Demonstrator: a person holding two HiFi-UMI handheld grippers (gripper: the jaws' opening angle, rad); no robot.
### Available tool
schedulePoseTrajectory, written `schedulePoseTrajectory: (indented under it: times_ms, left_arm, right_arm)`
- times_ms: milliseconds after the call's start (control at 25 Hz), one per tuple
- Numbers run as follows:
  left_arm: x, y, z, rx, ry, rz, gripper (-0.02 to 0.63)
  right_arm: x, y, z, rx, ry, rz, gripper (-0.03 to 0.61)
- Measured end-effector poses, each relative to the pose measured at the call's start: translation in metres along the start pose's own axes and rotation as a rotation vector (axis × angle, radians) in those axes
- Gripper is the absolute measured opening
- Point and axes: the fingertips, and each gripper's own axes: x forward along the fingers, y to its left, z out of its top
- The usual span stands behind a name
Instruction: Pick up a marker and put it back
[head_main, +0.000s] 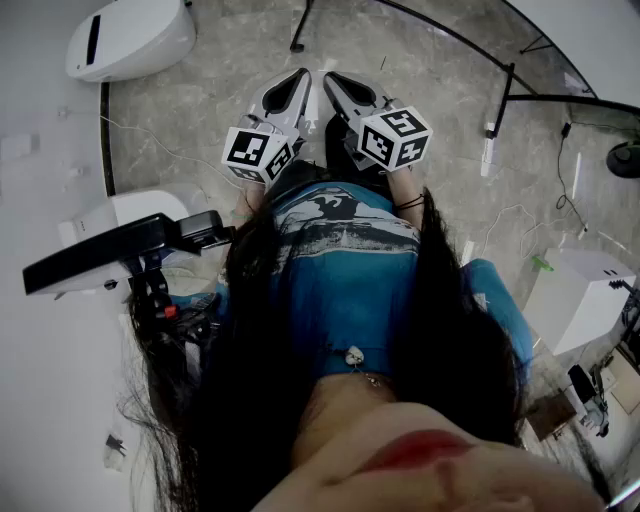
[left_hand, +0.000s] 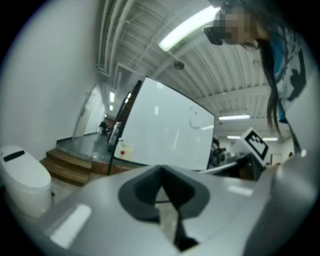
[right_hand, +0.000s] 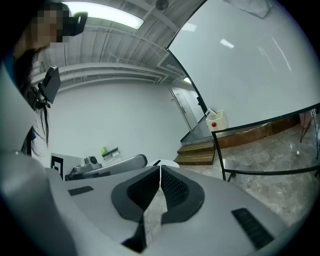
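No marker shows clearly in any view. I hold both grippers close together in front of my body, above a grey stone floor. My left gripper points level, its jaws meeting at the tips with nothing between them. Just beside it, my right gripper tilts slightly down, also shut and empty. A large whiteboard on a black frame stands ahead. A small white thing hangs on that frame. Small green and dark items sit on a far ledge, too small to identify.
A white pod-shaped unit stands on the floor at left. Wooden steps rise beyond the board, with a white box bearing a red dot. A white cabinet is at right. A black arm-mounted device juts out at left.
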Motion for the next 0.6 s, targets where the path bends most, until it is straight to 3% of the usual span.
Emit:
schedulePoseTrajectory:
  times_ms: [360, 520, 600]
  left_arm:
    - [0.011, 0.023, 0.03, 0.006, -0.079, 0.063, 0.002]
    - [0.066, 0.044, 0.043, 0.016, -0.083, 0.101, 0.002]
    - [0.12, 0.057, 0.044, 0.018, -0.048, 0.122, 0.002]
  right_arm:
    - [0.014, -0.011, 0.043, -0.082, -0.01, 0.026, 0.012]
    - [0.04, -0.057, 0.079, -0.091, -0.005, 0.057, 0.012]
    - [0.057, -0.104, 0.103, -0.062, 0.004, 0.081, 0.012]
